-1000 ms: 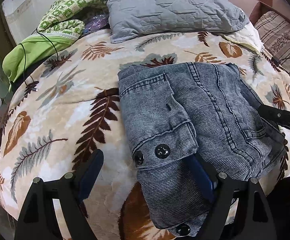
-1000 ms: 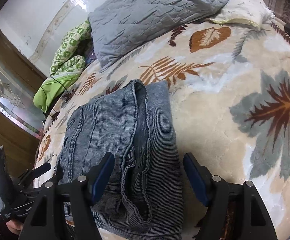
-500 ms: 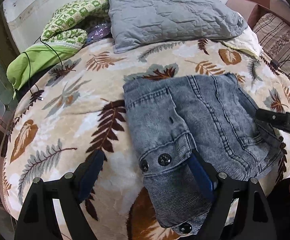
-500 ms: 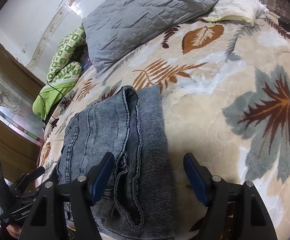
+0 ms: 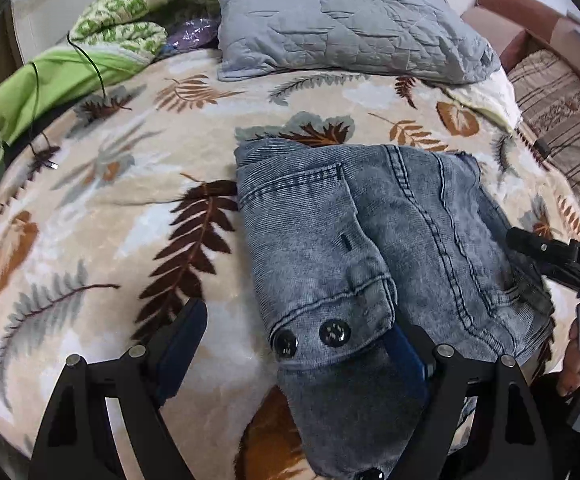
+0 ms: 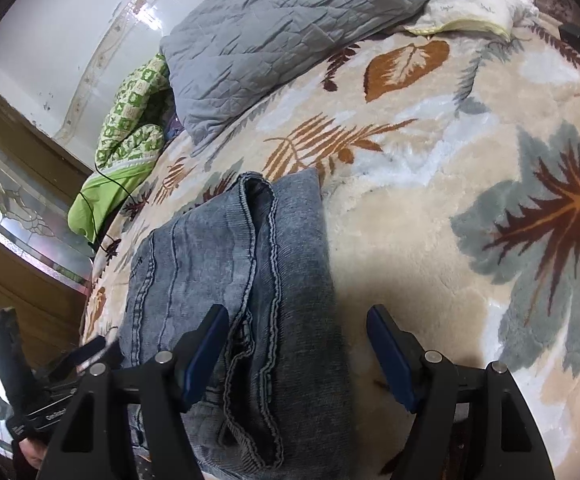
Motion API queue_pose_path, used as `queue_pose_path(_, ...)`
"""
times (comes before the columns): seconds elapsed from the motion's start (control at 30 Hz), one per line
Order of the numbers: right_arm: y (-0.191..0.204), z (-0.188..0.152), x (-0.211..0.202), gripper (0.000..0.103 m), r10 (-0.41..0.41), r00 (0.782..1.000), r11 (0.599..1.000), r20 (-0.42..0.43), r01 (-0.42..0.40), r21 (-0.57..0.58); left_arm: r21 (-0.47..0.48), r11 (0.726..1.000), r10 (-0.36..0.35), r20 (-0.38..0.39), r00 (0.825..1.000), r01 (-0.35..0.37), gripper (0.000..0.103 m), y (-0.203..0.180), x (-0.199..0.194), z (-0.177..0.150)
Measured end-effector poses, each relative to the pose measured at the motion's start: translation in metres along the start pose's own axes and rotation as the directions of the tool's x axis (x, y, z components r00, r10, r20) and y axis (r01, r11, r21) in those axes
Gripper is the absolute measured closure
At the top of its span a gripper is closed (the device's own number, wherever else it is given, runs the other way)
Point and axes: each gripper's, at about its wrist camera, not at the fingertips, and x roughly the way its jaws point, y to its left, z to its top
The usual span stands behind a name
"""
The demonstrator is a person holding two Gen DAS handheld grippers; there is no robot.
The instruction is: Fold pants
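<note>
The folded pants (image 5: 370, 248) lie on the bed (image 5: 110, 240) between both tools. The left tool (image 5: 294, 356) is released near the waistband; the right tool (image 6: 298, 356), also released, straddles the hem end.

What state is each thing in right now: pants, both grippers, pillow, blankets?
Pants: folded into a compact stack, lying on the bed.
Left gripper: open, one finger over the waistband, gripping nothing.
Right gripper: open, straddling the hem edge.
Gray pillow: creased, lying flat.
Green blanket: bunched up.
Leaf blanket: spread flat.
</note>
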Motion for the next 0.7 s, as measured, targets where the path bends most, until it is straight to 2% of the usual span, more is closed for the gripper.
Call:
queue_pose_path(0.33,-0.003,0.009,0.012,0.027,0.057,0.998,0.998,-0.008,-0.058,-0.003,-0.002,0.994,-0.109,0.014,0.994,0.109,0.017,0.001,0.017,0.010)
queue_pose_path(0.5,0.005,0.007,0.019,0.027,0.145,0.989,0.989,-0.041,-0.147,-0.028,-0.037,0.985,-0.171,0.011,0.985,0.171,0.018,0.002,0.022,0.013)
queue_pose_path(0.7,0.011,0.005,0.023,0.026,0.194,0.979,0.980,-0.064,-0.197,-0.039,-0.017,0.983,-0.183,0.021,0.983,0.183,0.025,0.003,0.020,0.012)
